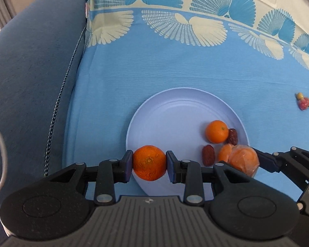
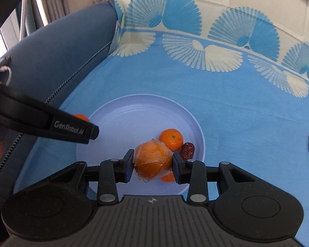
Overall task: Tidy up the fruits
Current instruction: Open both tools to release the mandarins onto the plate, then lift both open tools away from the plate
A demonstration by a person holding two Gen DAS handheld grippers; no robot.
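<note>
So this looks pretty far along to me. The pale blue plate point(image 1: 175, 107) sits on the blue patterned cloth point(image 1: 195, 70), and it already has stuff on it: a small orange point(image 1: 216, 131) over on the right side, two dark red dates point(image 1: 208, 155) next to it, and another bit of orange fruit point(image 1: 224, 154) tucked near the front that I can't make out well.

Both claws are loaded right now. The left gripper point(image 1: 149, 163) is clamped on a bare orange point(image 1: 149, 162), hanging over the plate's near-left rim. The right gripper point(image 2: 153, 163) is clamped on a plastic-wrapped orange point(image 2: 152, 162), hanging over the near-right part of the plate, just beside the fruit already there. Neither one looks set down yet, though I can't tell how high they are above the plate.

What's left, I'd guess: drop these two on the plate, then go get that little cluster of red and yellow bits point(image 1: 303, 101) lying off to the far right on the cloth, well apart from the plate. Can't tell what those are, too small.
</note>
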